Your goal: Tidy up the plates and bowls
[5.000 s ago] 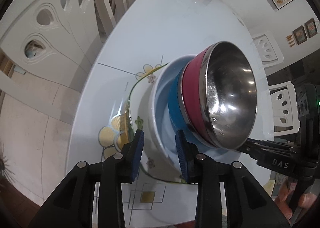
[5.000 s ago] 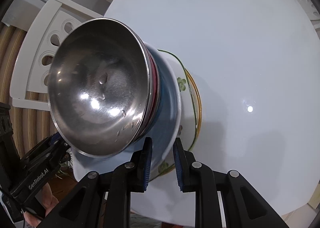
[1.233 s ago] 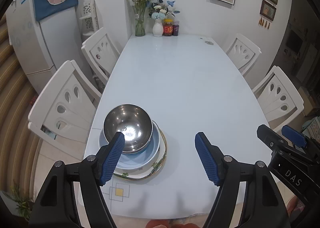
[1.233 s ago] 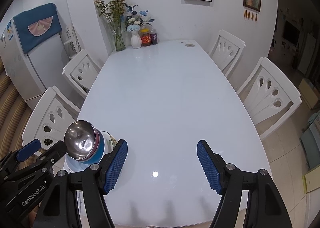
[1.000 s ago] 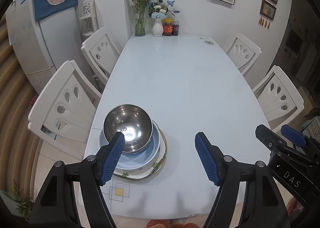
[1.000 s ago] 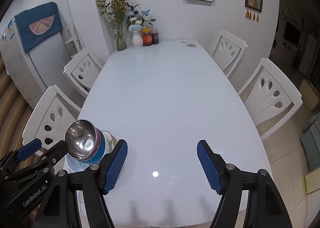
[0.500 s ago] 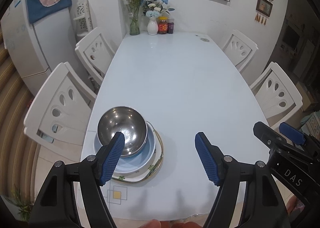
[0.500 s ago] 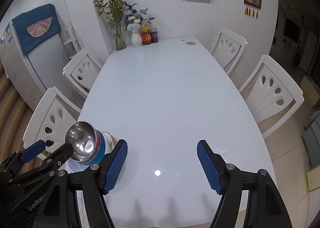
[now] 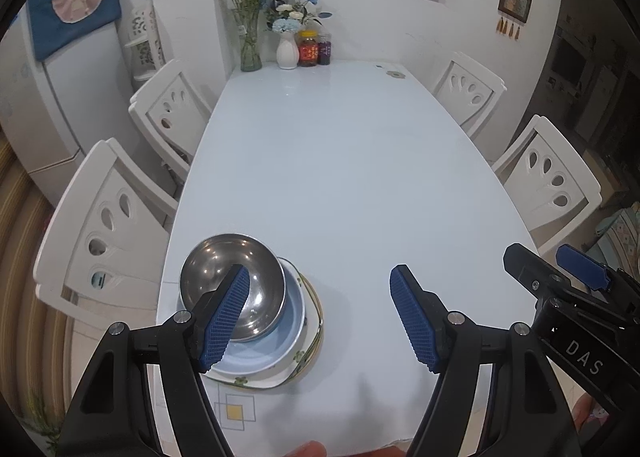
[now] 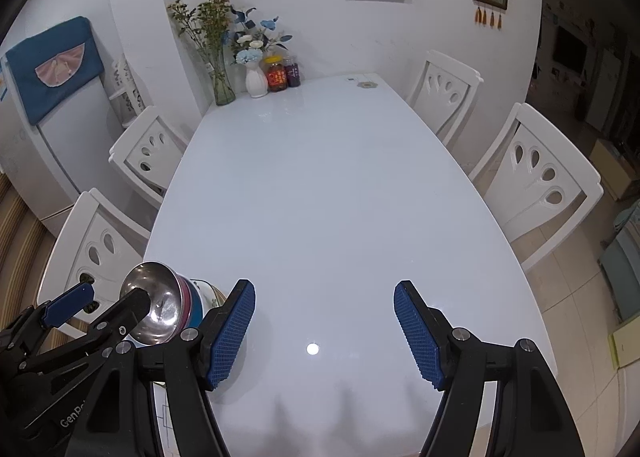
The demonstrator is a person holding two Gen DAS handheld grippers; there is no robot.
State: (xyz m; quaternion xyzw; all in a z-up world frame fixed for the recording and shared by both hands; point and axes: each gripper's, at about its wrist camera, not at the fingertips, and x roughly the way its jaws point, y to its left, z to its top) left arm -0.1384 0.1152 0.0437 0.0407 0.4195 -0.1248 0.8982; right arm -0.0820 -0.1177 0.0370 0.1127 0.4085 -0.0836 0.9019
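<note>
— Steel bowl (image 9: 232, 289) sits on top, nested in the blue bowl (image 9: 280, 341), on the flowered plate (image 9: 308, 353), at the table's (image 9: 340, 177) near left corner. What's left?

— Little, I judge: the stack looks done. My left claw (image 9: 318, 321) and right claw (image 10: 324, 331) both hang spread wide, holding nothing.

— How to finish well?

— Draw back high, clear of the steel rim. That stack stands near the edge; chairs (image 9: 100, 225) crowd that side. Open room lies across the bare middle.

One steel bowl (image 9: 232, 289), one blue bowl (image 9: 276, 341), one floral plate (image 9: 308, 353), four chairs (image 9: 100, 225).
</note>
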